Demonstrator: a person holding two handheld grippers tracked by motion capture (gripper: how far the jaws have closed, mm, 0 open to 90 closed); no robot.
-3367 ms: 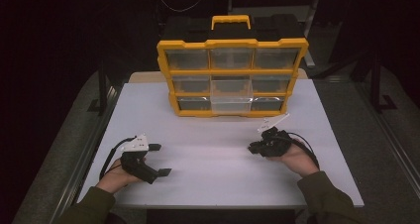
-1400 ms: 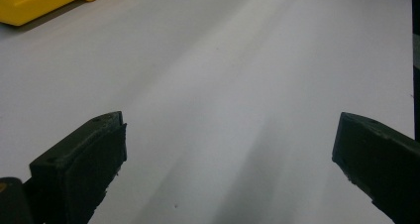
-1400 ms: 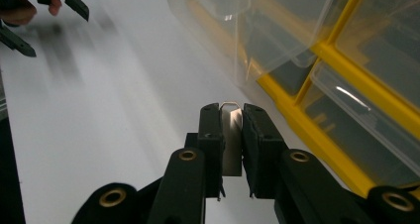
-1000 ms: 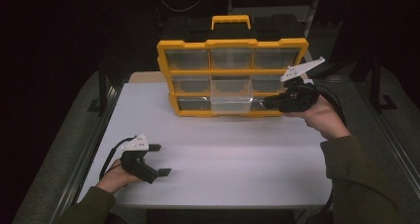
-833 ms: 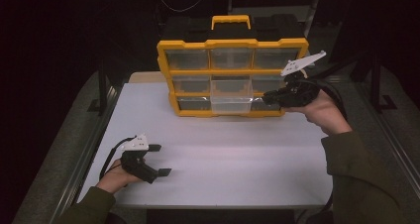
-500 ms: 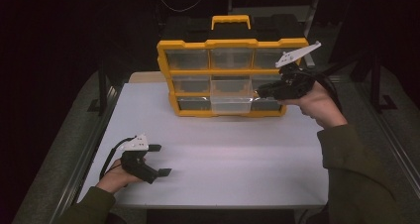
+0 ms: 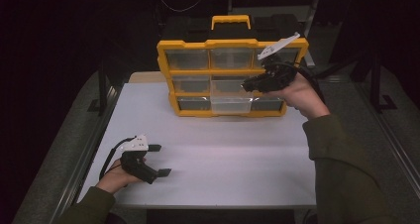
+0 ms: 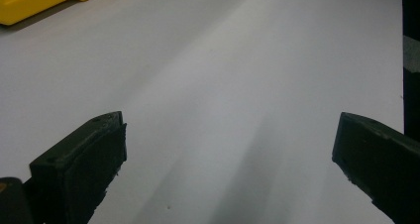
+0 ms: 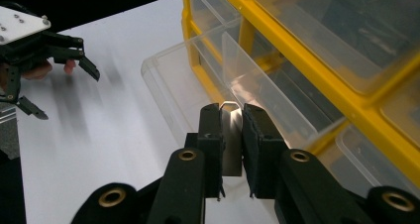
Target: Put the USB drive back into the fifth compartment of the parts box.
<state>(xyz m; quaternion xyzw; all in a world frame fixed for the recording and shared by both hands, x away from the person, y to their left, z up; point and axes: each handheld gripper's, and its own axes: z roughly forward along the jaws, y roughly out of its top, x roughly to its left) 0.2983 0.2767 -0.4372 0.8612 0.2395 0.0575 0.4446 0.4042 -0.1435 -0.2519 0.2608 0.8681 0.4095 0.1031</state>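
A yellow organizer point(image 7: 218, 73) with clear drawers stands upright at the back of the white table point(image 7: 237, 154). Its bottom middle drawer point(image 7: 230, 105) is pulled out a little, and this drawer point(image 9: 188, 80) looks bare inside. My right gripper point(image 7: 247, 86) hovers in front of the organizer's middle row, right of centre. In the right gripper view my right gripper point(image 9: 231, 111) is shut on a small flat metal piece point(image 9: 231, 140), just above the open drawer. My left gripper point(image 7: 159, 159) rests on the table at the front left, open, with nothing between its jaws point(image 8: 230, 130).
The organizer's yellow base corner point(image 8: 44, 1) shows far off in the left gripper view. A black carry handle section with a yellow grip point(image 7: 230, 20) tops the organizer. Dark rails run along both table sides. My left gripper point(image 9: 54, 50) appears across the table in the right gripper view.
My right hand left the table's front right, reached the organizer's lower right, then rose and shifted left along its front. The left gripper has stayed put.
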